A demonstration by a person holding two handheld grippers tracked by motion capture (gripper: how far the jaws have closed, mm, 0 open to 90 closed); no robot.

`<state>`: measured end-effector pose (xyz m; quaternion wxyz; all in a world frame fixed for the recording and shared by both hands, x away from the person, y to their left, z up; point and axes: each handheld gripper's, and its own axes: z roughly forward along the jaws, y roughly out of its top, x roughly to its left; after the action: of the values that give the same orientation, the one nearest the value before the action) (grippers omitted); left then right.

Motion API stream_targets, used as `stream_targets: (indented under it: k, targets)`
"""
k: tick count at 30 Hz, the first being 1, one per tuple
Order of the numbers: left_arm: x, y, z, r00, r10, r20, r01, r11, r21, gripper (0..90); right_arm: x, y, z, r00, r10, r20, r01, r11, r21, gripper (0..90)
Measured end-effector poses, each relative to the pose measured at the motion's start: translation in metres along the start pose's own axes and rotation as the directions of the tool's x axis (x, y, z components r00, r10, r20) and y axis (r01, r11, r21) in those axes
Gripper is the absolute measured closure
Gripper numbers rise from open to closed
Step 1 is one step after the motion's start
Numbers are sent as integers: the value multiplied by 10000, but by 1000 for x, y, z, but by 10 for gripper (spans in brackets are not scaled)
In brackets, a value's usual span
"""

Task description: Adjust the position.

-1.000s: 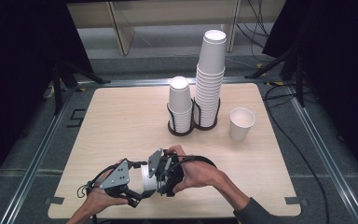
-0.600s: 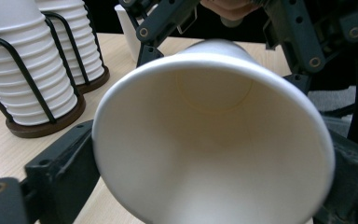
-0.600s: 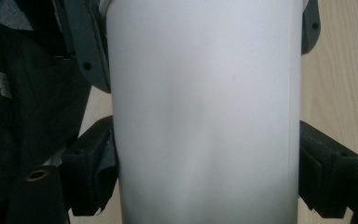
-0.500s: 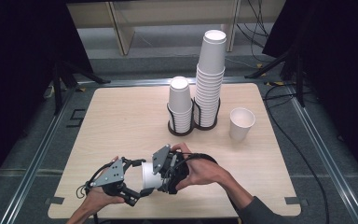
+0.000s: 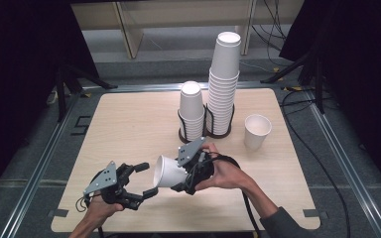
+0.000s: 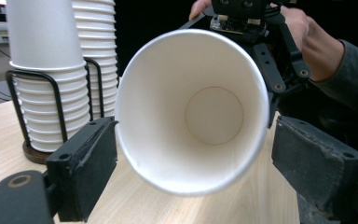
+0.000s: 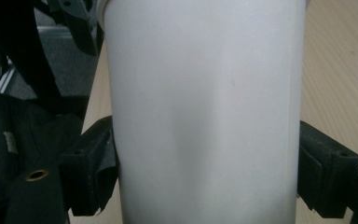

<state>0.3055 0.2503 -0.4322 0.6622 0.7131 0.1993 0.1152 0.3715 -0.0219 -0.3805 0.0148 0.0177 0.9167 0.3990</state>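
Your right hand-held gripper (image 5: pixel 176 179) pinches a single paper cup (image 5: pixel 168 172) around its body, lying on its side above the near part of the table (image 5: pixel 129 124), its open mouth turned left toward your left hand-held gripper (image 5: pixel 146 181). In the right gripper view the cup's wall (image 7: pixel 205 112) sits squarely between the pads, both pressed against it.

The left hand-held gripper's jaws have just been closing, yet they stand spread: in the left gripper view the cup's rim (image 6: pixel 193 112) lies between the pads, with a clear gap on the right side, so nothing is gripped there.

As for progress, the cup looks already freed from the stacks. The short stack (image 5: pixel 192 111) and the tall stack (image 5: pixel 223 84) stand in their black wire holder (image 5: pixel 206 131) at the far middle of the table, and one loose cup (image 5: pixel 256 131) stands upright just to their right. What is left, by my reading, is to carry this cup over and set it upright near that one, then go on through the remaining stacked cups.
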Motion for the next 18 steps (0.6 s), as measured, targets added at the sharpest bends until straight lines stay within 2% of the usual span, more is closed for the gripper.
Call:
stream_targets:
  k: [1,4,9,14,15,18]
  targets:
    - [0,0,0,10000,-53,-22,53,10000,-34,139,-2,-1,-1,10000,-81,-34,80,9999,-149,192]
    - [1,-1,0,9995,-282,-130,280,9995,-174,139,-4,-4,-4,9999,130,-24,-131,9981,-601,192]
    - [3,-2,1,9975,-646,-274,640,9977,-235,139,-5,-6,-9,9996,243,-157,-263,9893,-1437,191]
    - [3,-2,1,9966,-806,-186,800,9963,-324,139,-3,-6,-8,9997,204,-119,-222,9832,-1813,190]
    - [3,-2,2,9964,-840,-142,835,9960,-323,139,-1,-7,-7,9993,341,-123,-358,9832,-1788,190]
    - [2,-3,4,9963,-852,-70,850,9960,-281,139,-1,-8,-3,9999,32,-134,-57,9811,-1934,190]
